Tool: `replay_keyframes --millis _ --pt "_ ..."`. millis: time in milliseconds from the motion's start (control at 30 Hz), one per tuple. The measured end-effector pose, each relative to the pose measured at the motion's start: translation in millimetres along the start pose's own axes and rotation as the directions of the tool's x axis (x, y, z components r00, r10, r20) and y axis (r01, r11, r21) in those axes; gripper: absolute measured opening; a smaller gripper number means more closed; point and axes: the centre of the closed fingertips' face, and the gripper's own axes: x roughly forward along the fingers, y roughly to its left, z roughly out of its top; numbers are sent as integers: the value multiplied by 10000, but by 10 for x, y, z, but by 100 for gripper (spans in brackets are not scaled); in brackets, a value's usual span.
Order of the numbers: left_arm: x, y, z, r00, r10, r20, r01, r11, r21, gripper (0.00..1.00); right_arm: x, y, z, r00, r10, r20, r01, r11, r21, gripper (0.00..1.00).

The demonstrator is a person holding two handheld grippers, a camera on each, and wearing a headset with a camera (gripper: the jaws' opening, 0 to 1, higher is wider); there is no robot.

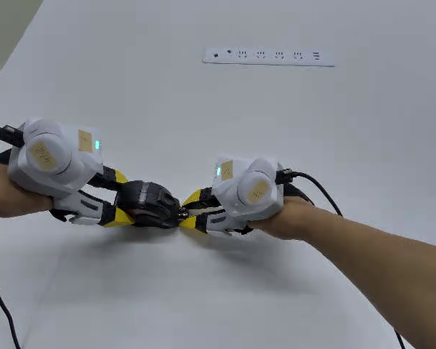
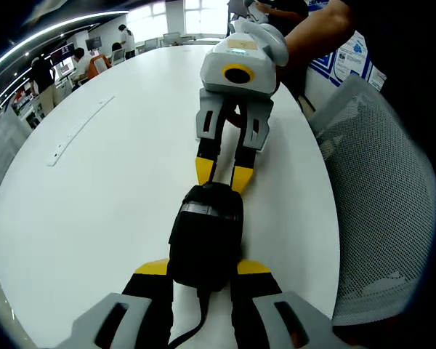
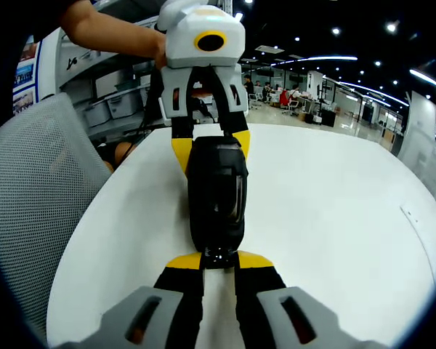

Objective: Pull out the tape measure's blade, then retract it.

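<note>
A black tape measure lies low over the white table between the two grippers. My left gripper is shut on its case from the left, with a yellow-tipped jaw on each side of the case. From the right, my right gripper meets the case's front. In the right gripper view its yellow tips are shut on the blade's end hook, right at the case. Hardly any blade is out. The right gripper faces me in the left gripper view.
A white power strip lies at the far side of the white table. Black cables trail from both grippers. A grey mesh chair stands by the table edge. People sit at desks in the background.
</note>
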Motion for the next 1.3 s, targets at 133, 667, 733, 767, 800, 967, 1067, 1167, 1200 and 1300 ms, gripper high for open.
replay_keyframes --millis 133,667,733,767,800,967,1067,1167,1200,1300 --pt "3 -3 -4 10000 62 -43 -62 10000 -12 27 -4 6 3 10000 -57 42 57 9999 -101 13" --pt "-7 -8 -19 9997 211 -102 -209 9996 213 27 -7 8 1 9995 -181 -249 183 9998 111 11" --pt "-7 -7 -20 9997 214 -117 -212 9995 216 27 -9 6 0 9995 -174 -276 176 9998 79 11" --pt "-7 -6 -20 9997 215 -119 -213 9995 216 27 -11 6 0 9995 -163 -278 166 9998 89 11" --pt "-8 -5 -22 9997 222 -117 -220 9996 189 27 -10 -3 3 9995 -173 -276 174 9998 47 11" --pt "-17 7 -37 9997 228 -88 -228 9997 72 27 -19 -13 20 9995 -135 -302 134 9999 -57 11" --pt "-19 12 -46 9997 232 -81 -232 9997 25 27 -24 -14 26 9994 -93 -336 89 9999 -132 11" --pt "-19 10 -48 9997 222 -82 -222 9998 11 27 -24 -14 27 9993 -73 -353 66 9998 -184 10" --pt "-19 10 -49 9997 222 -84 -222 9998 8 27 -29 -15 27 9993 -76 -370 67 9997 -230 10" --pt "-16 6 -44 9997 234 -68 -234 9997 -14 27 -46 -17 14 9992 -68 -405 57 9996 -265 10"
